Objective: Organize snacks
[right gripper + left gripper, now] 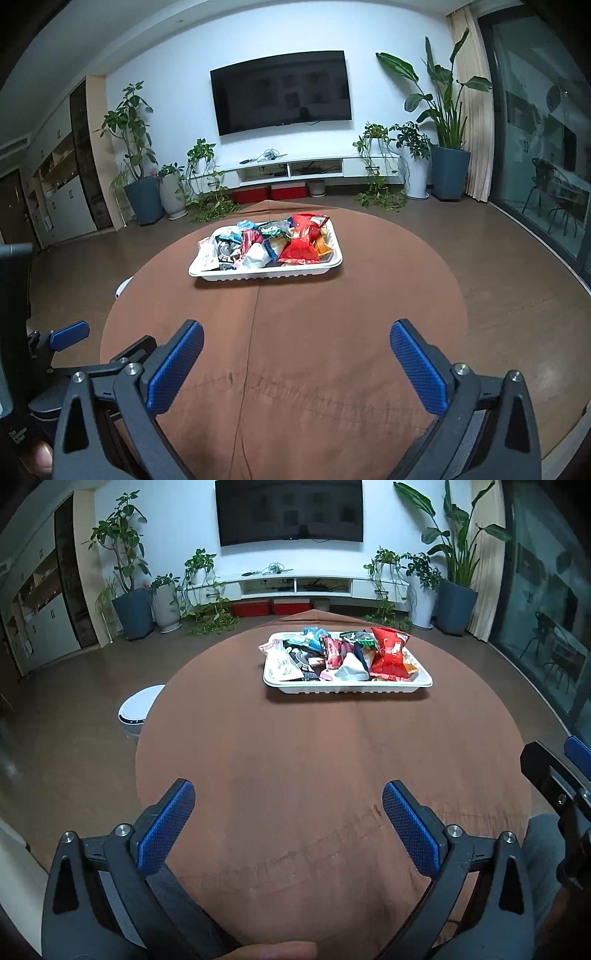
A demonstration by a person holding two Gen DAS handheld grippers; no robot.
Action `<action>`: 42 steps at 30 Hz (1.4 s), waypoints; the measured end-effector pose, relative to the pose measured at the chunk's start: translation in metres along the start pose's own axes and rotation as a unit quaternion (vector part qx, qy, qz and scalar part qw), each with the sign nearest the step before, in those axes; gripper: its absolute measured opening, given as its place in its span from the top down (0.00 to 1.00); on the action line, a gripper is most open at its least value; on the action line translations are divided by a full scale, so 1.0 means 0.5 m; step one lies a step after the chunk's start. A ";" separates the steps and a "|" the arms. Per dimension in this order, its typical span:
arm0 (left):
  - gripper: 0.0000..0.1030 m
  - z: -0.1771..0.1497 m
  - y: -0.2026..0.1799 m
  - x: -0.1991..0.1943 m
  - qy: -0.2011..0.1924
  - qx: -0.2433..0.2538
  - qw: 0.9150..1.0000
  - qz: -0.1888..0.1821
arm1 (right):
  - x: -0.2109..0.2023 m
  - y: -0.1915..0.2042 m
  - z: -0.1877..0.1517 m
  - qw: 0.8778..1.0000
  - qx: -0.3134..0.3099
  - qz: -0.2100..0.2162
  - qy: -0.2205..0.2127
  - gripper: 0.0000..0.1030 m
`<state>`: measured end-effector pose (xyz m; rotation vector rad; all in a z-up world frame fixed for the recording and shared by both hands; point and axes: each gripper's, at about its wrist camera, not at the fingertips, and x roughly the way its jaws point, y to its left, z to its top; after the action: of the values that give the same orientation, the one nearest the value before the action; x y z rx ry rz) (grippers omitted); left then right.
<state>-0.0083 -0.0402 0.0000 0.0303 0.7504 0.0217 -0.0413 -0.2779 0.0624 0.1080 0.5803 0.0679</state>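
On brown-clothed round table (295, 757), far side: white ribbed plastic tray (347, 689) heaped with mixed snack packets (388, 653). Left gripper (288, 801) and right gripper (295, 343) hung well short, both spread, empty. Advised: reach forward, pinch topmost packet's edge.

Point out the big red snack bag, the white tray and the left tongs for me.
red snack bag (389, 655): left wrist view, middle of the bag's front.
white tray (351, 690): left wrist view, its near ribbed wall.
left tongs (288, 825): left wrist view, midway between the blue fingertips, which stand wide apart.
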 end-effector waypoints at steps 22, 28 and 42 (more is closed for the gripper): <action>0.00 -0.005 0.014 0.017 0.008 -0.010 1.000 -0.005 | 0.010 -0.010 -0.015 1.000 0.006 0.001 0.014 0.00; 0.00 -0.005 0.014 0.018 0.007 -0.010 1.000 -0.004 | 0.007 -0.007 -0.017 1.000 0.003 0.002 0.016 0.00; 0.00 -0.007 0.013 0.018 0.006 -0.010 1.000 -0.003 | 0.006 -0.007 -0.017 1.000 0.003 0.001 0.016 0.00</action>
<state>-0.0039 -0.0332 -0.0084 0.0085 0.7622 0.0227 -0.0436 -0.2802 0.0532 0.1133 0.6124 0.0707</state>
